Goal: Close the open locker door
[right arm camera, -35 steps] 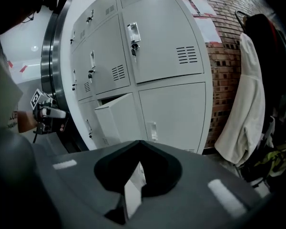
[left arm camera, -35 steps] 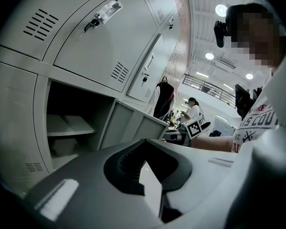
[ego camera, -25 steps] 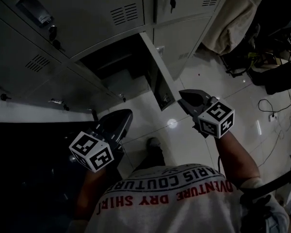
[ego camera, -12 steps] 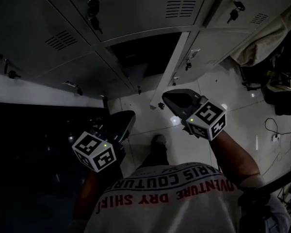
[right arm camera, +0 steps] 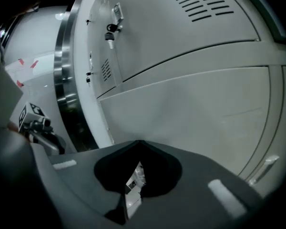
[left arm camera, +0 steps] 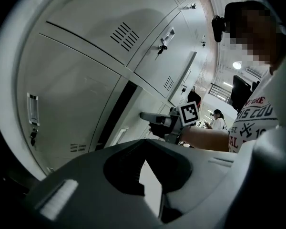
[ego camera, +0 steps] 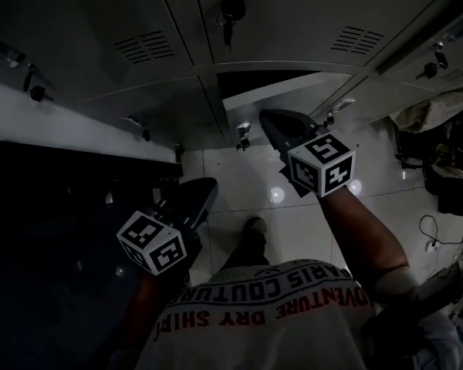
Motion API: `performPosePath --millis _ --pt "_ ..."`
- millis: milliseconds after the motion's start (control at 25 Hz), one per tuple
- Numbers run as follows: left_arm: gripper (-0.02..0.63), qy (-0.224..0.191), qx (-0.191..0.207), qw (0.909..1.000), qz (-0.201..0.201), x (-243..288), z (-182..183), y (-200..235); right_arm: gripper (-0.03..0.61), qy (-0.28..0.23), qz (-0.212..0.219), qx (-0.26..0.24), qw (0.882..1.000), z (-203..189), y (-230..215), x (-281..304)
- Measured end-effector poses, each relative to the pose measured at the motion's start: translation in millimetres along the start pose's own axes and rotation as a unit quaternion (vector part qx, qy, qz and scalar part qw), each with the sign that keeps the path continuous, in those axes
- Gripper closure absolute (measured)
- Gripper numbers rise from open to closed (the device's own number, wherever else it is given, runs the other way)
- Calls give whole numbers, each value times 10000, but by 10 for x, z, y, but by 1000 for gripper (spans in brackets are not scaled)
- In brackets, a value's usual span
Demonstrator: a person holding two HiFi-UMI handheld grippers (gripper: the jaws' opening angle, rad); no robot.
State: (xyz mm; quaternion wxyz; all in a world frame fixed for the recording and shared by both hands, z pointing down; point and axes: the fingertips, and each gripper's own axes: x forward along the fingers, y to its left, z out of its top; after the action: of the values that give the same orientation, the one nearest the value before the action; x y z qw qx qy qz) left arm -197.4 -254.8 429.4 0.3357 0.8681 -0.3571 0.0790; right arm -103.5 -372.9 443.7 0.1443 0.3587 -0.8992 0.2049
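Observation:
The grey locker door (ego camera: 289,95) stands almost flush with the row, and only a thin dark wedge of the locker's inside (ego camera: 251,81) shows above it. My right gripper (ego camera: 268,119) is shut, with its tip against the door's outer face near the latch (ego camera: 244,132). In the right gripper view the door panel (right arm camera: 195,109) fills the picture beyond the shut right gripper (right arm camera: 138,143), with a dark gap (right arm camera: 78,125) to its left. My left gripper (ego camera: 204,188) is shut on nothing and hangs low over the floor, apart from the lockers. The left gripper (left arm camera: 145,142) looks at the right gripper (left arm camera: 155,119) on the door.
Shut locker doors with keys (ego camera: 231,10) and vents surround the open one. White floor tiles (ego camera: 293,206) lie below, with the person's shoe (ego camera: 253,226) on them. Cables and dark clutter (ego camera: 447,176) sit at the right. A dark surface (ego camera: 54,230) fills the left.
The door has swung from wide open to nearly closed, with my right gripper moving along with it toward the lockers. The head view has tilted up. The left gripper barely moved.

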Motion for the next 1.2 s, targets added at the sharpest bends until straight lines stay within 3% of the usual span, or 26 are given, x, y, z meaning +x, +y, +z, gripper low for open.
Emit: performPosePath --millis 240,600,1200 --pt "609 -155 -157 9997 72 -124 12 109 581 -313 -576 345 9973 270 -320 206" --pt "609 -201 -147 9995 201 -228 -61 83 580 -482 -738 379 9954 295 -350 231" --pt "609 -155 245 9996 -56 -242 -219 -620 580 -374 -954 636 9927 -218 -296 -582"
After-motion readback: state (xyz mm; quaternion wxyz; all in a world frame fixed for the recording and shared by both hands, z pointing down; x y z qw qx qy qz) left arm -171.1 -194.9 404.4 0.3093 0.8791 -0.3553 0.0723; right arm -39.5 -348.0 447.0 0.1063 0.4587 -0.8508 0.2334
